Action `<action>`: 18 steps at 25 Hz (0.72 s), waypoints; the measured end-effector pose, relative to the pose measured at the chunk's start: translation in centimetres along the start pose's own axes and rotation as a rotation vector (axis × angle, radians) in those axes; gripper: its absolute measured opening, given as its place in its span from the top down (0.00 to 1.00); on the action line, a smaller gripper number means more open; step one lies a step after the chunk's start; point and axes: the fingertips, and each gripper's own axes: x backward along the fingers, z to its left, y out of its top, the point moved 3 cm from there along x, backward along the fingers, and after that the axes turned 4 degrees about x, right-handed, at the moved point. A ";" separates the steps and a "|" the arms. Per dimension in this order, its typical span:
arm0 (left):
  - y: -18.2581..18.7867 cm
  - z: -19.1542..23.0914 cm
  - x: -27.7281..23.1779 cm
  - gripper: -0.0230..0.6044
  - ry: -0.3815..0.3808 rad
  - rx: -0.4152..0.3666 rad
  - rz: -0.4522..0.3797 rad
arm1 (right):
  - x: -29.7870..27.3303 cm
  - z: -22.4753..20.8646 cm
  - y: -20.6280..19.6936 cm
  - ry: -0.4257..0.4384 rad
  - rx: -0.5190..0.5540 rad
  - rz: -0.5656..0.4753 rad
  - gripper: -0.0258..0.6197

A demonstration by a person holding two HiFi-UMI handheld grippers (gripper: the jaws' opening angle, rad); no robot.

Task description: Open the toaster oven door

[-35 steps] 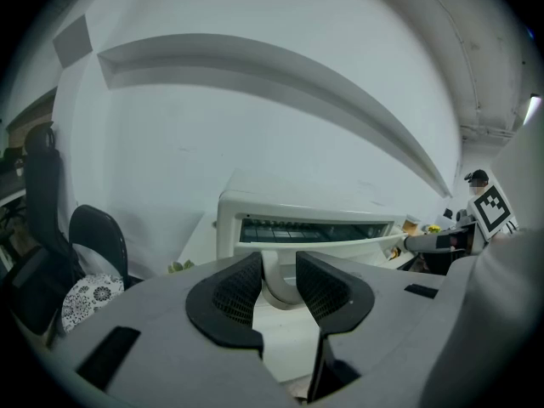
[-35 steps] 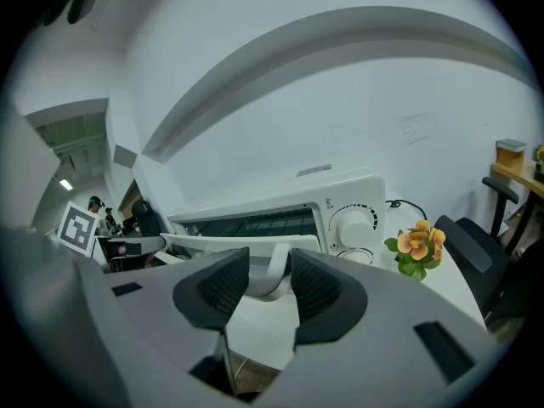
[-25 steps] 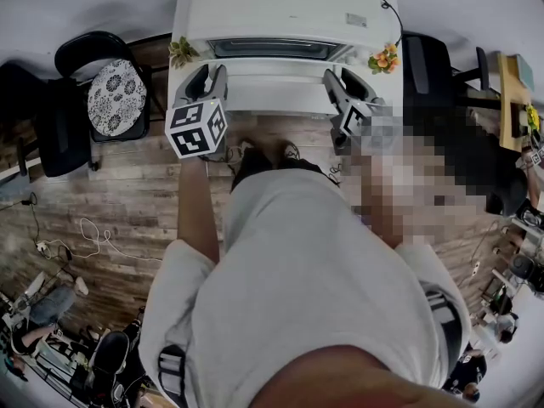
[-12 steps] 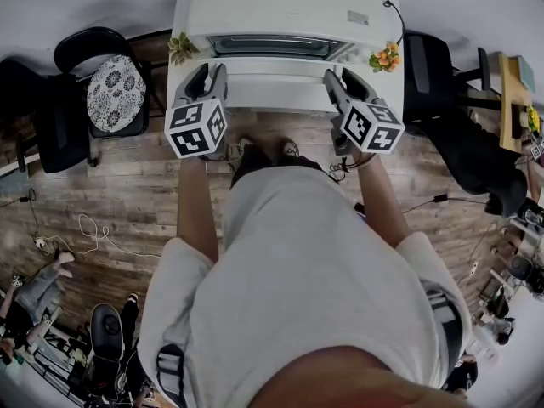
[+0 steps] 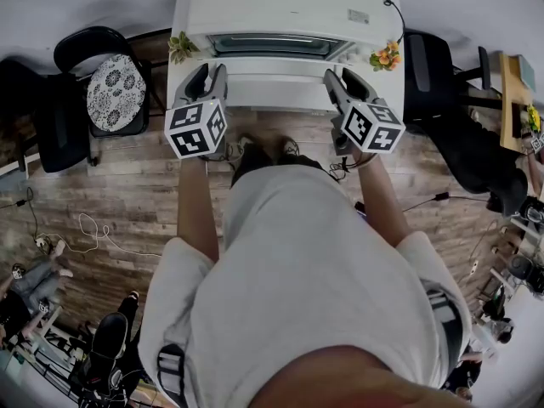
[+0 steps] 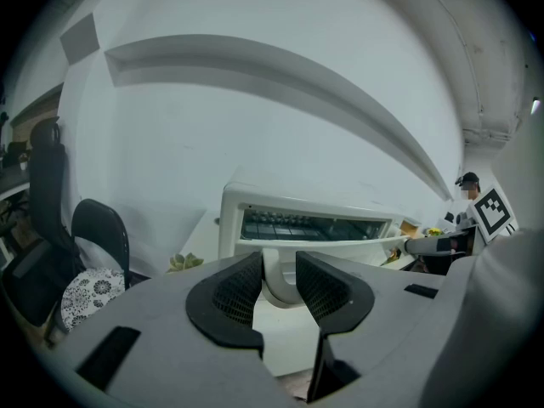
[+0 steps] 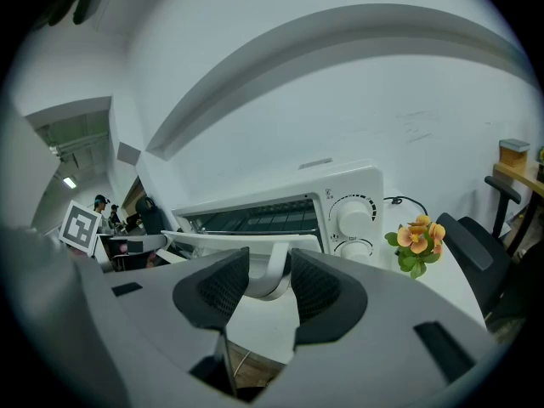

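Toaster oven (image 5: 280, 7) ajar, rack (image 7: 255, 219) inside; left claw (image 6: 279, 280) and right claw (image 7: 270, 282) pinch door handle (image 7: 274, 262).

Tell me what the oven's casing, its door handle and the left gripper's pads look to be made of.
Oven casing: probably white painted sheet metal; flat, smooth panels. Door handle: white glossy plastic, judging by its rounded moulded shape. Left gripper pads: dark, rubber-like material with a fine cross-hatched grip texture.

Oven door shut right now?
No, the door is swung down from the oven, leaving its racks exposed.
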 end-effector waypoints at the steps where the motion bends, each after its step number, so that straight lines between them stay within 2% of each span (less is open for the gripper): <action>1: 0.0 0.0 0.0 0.74 0.000 0.000 0.001 | 0.0 0.0 0.0 0.000 0.000 0.001 0.72; 18: -0.7 0.0 0.6 0.74 -0.001 -0.012 0.020 | 0.4 0.4 -0.7 -0.007 -0.004 0.013 0.73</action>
